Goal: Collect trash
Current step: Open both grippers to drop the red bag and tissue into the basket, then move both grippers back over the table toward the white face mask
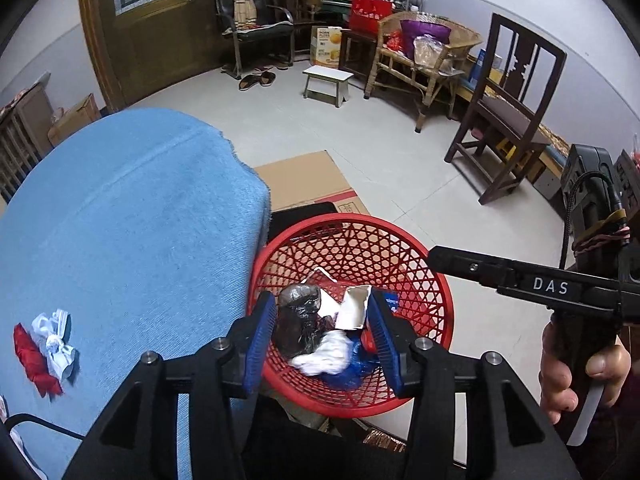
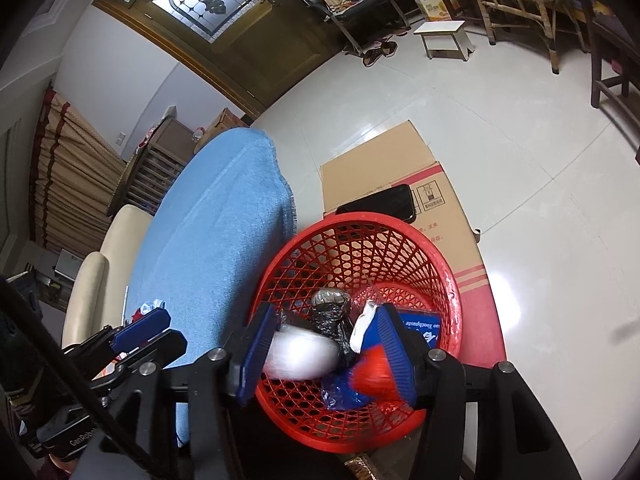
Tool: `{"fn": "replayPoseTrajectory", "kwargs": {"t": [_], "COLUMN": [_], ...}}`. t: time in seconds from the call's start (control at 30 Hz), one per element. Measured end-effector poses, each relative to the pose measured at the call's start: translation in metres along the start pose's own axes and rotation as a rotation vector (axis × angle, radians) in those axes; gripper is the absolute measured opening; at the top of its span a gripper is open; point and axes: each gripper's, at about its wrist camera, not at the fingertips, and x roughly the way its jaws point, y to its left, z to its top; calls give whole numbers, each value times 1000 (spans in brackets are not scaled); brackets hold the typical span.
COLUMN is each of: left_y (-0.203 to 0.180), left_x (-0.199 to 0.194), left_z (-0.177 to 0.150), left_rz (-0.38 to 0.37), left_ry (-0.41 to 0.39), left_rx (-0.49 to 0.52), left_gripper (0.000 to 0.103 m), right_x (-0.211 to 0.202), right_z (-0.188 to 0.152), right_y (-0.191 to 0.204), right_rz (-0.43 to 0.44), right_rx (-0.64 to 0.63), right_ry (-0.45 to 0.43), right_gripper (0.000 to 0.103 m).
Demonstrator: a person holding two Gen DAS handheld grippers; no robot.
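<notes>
**A:** How are the two hand-held grippers posed?

**B:** The right gripper (image 2: 326, 354) is shown above the round red plastic lattice basket (image 2: 448, 276), its blue ribbed pads (image 2: 394, 350) spread wide. A blurred white and red piece (image 2: 304, 356) is seen between them; whether it is touched by the pads cannot be told. The left gripper (image 1: 322, 334) is likewise spread wide with nothing held, and the basket (image 1: 436, 280) is framed between its pads.

**A:** Where is the trash located?

**B:** A dark crumpled foil-like wad (image 1: 298, 320), a torn white paper carton (image 1: 354, 306), white tissue (image 1: 322, 356) and blue plastic film (image 1: 348, 372) are seen inside the basket. One red and white crumpled wrapper (image 1: 44, 350) is left on the blue towel-covered table (image 1: 132, 216), well apart from the basket.

**A:** How is the step best carried out?

**B:** Judged as a drop, the right gripper is best kept centred over the basket's opening and clear of its rim until the piece is inside. The left gripper is then judged best lowered over the wrapper, pads either side, without the towel being pinched.
</notes>
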Motion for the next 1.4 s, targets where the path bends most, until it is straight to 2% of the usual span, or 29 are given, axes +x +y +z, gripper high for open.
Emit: {"fn": "replayPoseTrajectory", "kwargs": {"t": [0.1,0.4,0.5,0.6,0.97,1.07,1.4], "left_y": [10,37,51,62,105,118,162], "left_x": [-6,-31,-40,-50,-89,-100,-131], "left_z": [-4,-25,-36,-46,-75,-85,-125], "left_rz": [10,165,197,243,362,410,495], "left_ry": [-8,-45,-53,-72,-130,-144,-167], "left_rx": [-24,-57,-104,-126,-228,-257,-373], "left_gripper": [49,50,59,59,59,59,60], "right_x": [-1,1,3,5,13,19,44], "right_z": [1,-1,-3,-5,-19,-25,-49], "right_y": [4,26,35,45,104,121,187], "right_rz": [-2,6,10,17,29,32,53], "right_rx": [-7,-54,-72,-86,-209,-242,-378], "right_ry": [-2,2,6,11,32,47,110], "right_gripper": [57,57,57,57,57,57,57]}}
